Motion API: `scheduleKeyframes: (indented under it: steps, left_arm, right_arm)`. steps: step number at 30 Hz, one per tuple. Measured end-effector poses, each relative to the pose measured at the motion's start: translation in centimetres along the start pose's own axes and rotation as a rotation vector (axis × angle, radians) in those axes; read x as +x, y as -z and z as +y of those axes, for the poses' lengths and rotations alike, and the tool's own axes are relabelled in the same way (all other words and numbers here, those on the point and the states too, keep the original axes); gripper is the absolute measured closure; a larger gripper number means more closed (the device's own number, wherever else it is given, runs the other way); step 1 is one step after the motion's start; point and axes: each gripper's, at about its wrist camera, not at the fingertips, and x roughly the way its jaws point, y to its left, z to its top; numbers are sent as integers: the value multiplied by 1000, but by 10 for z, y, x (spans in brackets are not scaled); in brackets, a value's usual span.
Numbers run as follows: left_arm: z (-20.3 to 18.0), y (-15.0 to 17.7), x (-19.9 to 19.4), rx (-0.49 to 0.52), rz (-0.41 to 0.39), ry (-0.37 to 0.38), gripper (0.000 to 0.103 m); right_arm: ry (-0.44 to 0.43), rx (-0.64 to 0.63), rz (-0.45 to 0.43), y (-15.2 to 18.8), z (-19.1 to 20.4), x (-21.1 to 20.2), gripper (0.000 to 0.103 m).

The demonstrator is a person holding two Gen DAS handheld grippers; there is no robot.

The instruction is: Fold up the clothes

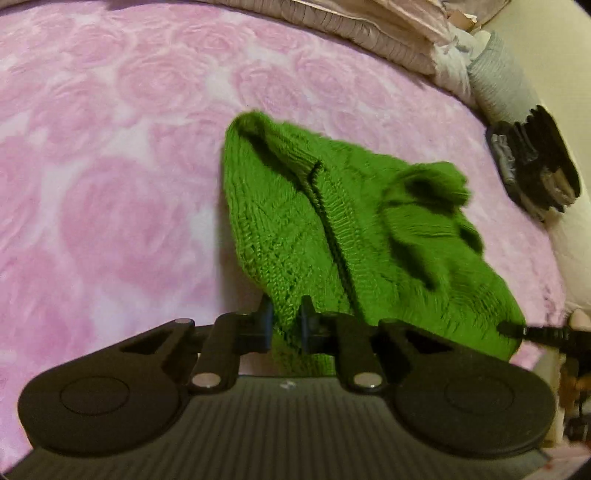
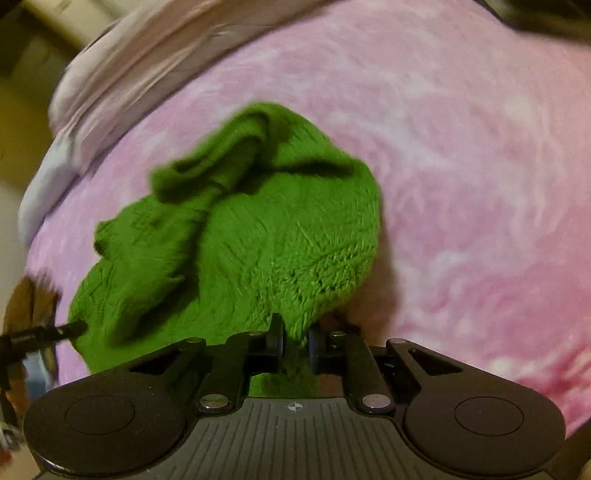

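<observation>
A green knitted sweater (image 1: 332,229) hangs bunched above a pink rose-patterned blanket (image 1: 110,166). My left gripper (image 1: 287,317) is shut on one edge of the sweater, with the knit pinched between its fingers. In the right wrist view the same green sweater (image 2: 258,229) looks blurred and crumpled, and my right gripper (image 2: 295,332) is shut on another edge of it. The right gripper's fingertip (image 1: 511,328) shows at the sweater's lower right corner in the left wrist view. The left gripper's fingertip (image 2: 70,328) shows at the sweater's left corner in the right wrist view.
The pink blanket (image 2: 461,166) covers a bed. Pale folded bedding (image 1: 369,26) and a grey roll (image 1: 498,77) lie along the far edge, with a black object (image 1: 535,162) beside a cream wall. Pale bedding (image 2: 110,74) also borders the blanket at upper left.
</observation>
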Motion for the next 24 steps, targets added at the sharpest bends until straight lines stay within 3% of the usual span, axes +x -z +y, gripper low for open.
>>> scheduleKeyframes:
  steps: [3, 4, 5, 6, 9, 12, 16, 19, 21, 23, 24]
  left_arm:
    - [-7, 32, -16, -12, 61, -23, 88]
    - [-8, 42, -11, -10, 102, -78, 87]
    - [-9, 49, -4, 1, 138, -143, 88]
    - [-12, 53, 0, 20, 154, -204, 91]
    - [-31, 49, -5, 114, 114, -263, 84]
    - [-65, 42, -14, 293, 31, -233, 73]
    - [-106, 48, -3, 492, 40, -86, 63]
    - [-132, 62, 11, 622, 51, -31, 57]
    - [-144, 73, 26, 706, 50, -36, 54]
    - [-149, 79, 45, 747, 59, -67, 58]
    - [-148, 81, 53, 766, 72, -89, 79]
  right_arm:
    - [-16, -74, 96, 0, 2, -10, 91]
    - [-10, -103, 158, 2, 4, -3, 86]
    - [29, -146, 210, 6, 6, 4, 74]
    - [83, -194, 232, 8, 8, 7, 69]
    - [174, -303, 179, -2, 15, 7, 64]
    - [153, -400, 80, -24, 25, 6, 58]
    - [96, -740, 28, -46, 65, 17, 51]
    - [36, -938, 8, -48, 83, 24, 48]
    - [-8, -1006, 8, -48, 87, 27, 47]
    - [-34, -1031, 19, -47, 89, 33, 47]
    - [-35, -1031, 23, -45, 89, 36, 47]
